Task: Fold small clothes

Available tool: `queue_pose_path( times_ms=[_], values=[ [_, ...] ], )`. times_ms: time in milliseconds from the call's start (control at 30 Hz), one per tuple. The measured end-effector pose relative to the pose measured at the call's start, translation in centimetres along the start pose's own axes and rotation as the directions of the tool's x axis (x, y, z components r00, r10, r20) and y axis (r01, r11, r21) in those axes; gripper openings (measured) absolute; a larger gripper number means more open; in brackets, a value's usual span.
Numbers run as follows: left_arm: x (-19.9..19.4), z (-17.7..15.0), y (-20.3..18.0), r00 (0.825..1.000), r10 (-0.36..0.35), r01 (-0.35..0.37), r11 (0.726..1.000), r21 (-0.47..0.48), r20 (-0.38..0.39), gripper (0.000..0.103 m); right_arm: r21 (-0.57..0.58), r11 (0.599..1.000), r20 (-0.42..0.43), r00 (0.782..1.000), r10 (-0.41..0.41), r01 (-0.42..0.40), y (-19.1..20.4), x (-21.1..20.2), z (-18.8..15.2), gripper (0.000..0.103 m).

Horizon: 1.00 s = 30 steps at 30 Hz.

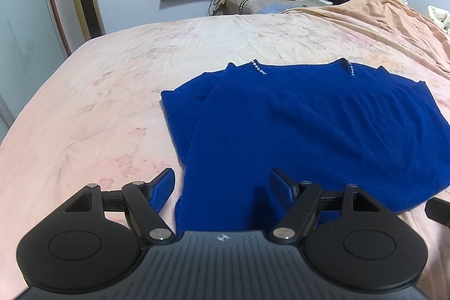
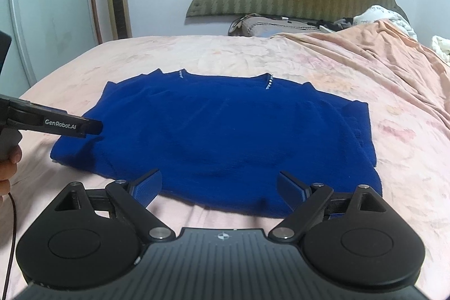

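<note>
Royal-blue knitted top with beaded neckline (image 2: 213,131) spread flat on the pink floral bed sheet (image 2: 365,69), long axis across both views, hem nearest, neckline far. Left gripper (image 1: 222,182) open and empty, straddling the near left hem corner. Right gripper (image 2: 219,184) open, empty, over the hem's middle; likely next: pinching hem.

Each gripper is made of black plastic. On the left gripper (image 1: 222,184) two round black discs are seen, one at each side, with a ribbed dark plate between them. Silver screws are set in the black link arms. The fingers (image 1: 161,191) are covered with blue bumpy pads. The right gripper (image 2: 219,186) is built the same way (a small star mark is printed on its plate). White letters, "GenRobot.AI", are printed along the side of the left gripper. A thin dark cable hangs beside the person's hand (image 2: 8,167).
</note>
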<state>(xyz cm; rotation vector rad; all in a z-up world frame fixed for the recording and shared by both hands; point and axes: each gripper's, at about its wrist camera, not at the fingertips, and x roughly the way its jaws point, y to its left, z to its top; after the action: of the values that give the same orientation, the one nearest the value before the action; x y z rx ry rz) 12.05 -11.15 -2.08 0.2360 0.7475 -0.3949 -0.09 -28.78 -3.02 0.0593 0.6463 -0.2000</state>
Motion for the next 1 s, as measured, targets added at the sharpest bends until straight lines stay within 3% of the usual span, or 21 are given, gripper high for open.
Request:
queue_pose_path(
  times_ms=[833,1000],
  values=[
    [1.0,1.1,2.5,1.0,-0.002,0.002,1.0,-0.023,0.012,0.081,-0.132,0.991,-0.004,1.0,-0.008,0.007,3.6,1.5,0.9,0.098],
    [2.0,1.8,2.9,0.998,0.059,-0.059,0.998,-0.02,-0.021,0.081,-0.166,0.986,-0.002,1.0,-0.018,0.018,4.3,1.8,1.0,0.098]
  ],
)
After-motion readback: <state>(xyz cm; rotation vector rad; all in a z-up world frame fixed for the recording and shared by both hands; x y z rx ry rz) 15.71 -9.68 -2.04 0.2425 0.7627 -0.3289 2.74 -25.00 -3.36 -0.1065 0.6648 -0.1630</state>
